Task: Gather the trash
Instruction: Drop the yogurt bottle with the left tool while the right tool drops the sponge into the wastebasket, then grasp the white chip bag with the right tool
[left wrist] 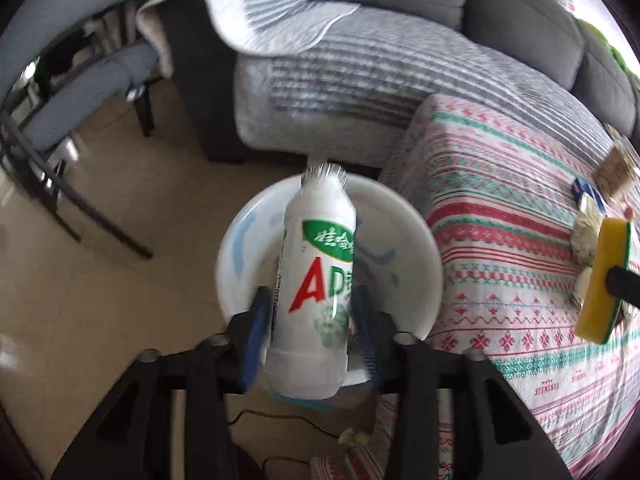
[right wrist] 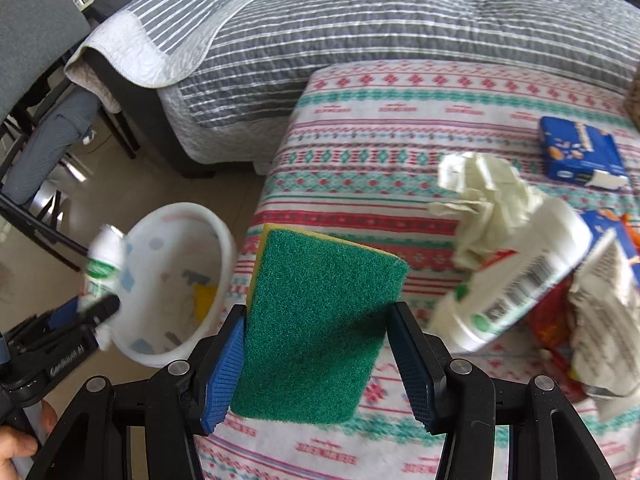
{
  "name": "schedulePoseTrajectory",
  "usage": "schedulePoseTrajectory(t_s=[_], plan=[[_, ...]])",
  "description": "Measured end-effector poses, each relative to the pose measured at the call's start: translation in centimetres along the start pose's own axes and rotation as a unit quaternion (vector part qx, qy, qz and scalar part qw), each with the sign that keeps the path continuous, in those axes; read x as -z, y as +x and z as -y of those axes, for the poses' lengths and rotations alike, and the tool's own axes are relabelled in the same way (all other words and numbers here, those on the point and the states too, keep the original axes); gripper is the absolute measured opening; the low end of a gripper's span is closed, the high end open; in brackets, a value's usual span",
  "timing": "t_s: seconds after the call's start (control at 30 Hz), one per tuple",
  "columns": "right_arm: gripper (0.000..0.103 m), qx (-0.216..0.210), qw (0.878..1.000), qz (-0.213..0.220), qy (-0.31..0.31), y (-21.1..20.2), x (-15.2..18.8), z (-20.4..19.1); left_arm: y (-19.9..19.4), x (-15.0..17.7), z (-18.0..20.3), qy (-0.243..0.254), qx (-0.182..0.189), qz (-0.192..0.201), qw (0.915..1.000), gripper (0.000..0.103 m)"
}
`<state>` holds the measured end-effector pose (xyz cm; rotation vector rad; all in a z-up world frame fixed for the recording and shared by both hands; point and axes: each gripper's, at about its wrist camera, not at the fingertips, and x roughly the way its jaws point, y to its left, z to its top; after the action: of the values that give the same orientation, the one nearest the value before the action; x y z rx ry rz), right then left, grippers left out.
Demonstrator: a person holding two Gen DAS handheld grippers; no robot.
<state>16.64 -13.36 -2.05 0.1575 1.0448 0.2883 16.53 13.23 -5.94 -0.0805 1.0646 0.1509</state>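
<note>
One white bin (left wrist: 240, 256) stands on the floor just off the tabletop's (left wrist: 500, 208) left edge. The left gripper (left wrist: 310, 320), jaws closed on one white bottle (left wrist: 316, 272), holds it above the bin's mouth. The right gripper (right wrist: 316, 356) has its jaws closed on one green-and-yellow sponge (right wrist: 320, 320) over the tabletop's left part. Only the right wrist view shows clearly a second bottle (right wrist: 516, 276) lying near crumpled paper (right wrist: 488, 200) and one blue box (right wrist: 580, 152) towards the right edge.

Patterned tablecloth (right wrist: 400, 128), crumpled paper (right wrist: 480, 200), white bottle (right wrist: 516, 276), blue box (right wrist: 580, 152) lying on it
</note>
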Motion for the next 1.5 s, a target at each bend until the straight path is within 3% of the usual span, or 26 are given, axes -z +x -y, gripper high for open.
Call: schedulePoseTrajectory(t_s=[0.03, 0.07, 0.27, 0.83, 0.87, 0.9, 1.0, 1.33, 1.5], plan=[[0.061, -0.003, 1.0, 0.0, 0.0, 0.3, 0.0, -0.3, 0.3, 0.0, -0.3, -0.007, -0.003, -0.012, 0.9999, 0.081], [0.061, -0.005, 1.0, -0.001, -0.001, 0.6, -0.1, -0.5, 0.3, 0.3, -0.6, -0.012, -0.008, -0.015, 0.9998, 0.086], [0.061, -0.03, 0.999, -0.004, -0.01, 2.2, -0.3, -2.7, 0.0, 1.6, -1.8, 0.007, -0.037, -0.027, 0.9989, 0.086], [0.064, -0.107, 0.992, 0.026, -0.056, 6.8, -1.0, -9.7, -1.7, 4.3, -6.7, 0.015, -0.045, -0.022, 0.9986, 0.087], [0.069, -0.115, 0.991, 0.031, -0.056, 6.9, -0.9, -9.7, -1.7, 4.3, -6.8, 0.015, -0.045, -0.022, 0.9986, 0.087], [0.081, -0.118, 0.991, 0.034, -0.054, 6.9, -0.9, -9.6, -1.7, 4.3, -6.8, 0.016, -0.045, -0.022, 0.9986, 0.087], [0.093, -0.112, 0.991, 0.05, -0.046, 6.4, -0.8, -9.4, -1.7, 4.2, -7.0, 0.016, -0.05, -0.018, 0.9985, 0.087], [0.1, -0.059, 0.996, 0.039, -0.054, 2.3, -0.3, -7.5, -2.6, 3.8, -6.3, 0.015, -0.044, -0.008, 0.9989, 0.099], [0.102, -0.016, 0.997, 0.046, -0.055, 0.0, 0.1, -4.9, -3.0, 3.6, -4.3, 0.025, -0.03, -0.006, 0.9992, 0.099]])
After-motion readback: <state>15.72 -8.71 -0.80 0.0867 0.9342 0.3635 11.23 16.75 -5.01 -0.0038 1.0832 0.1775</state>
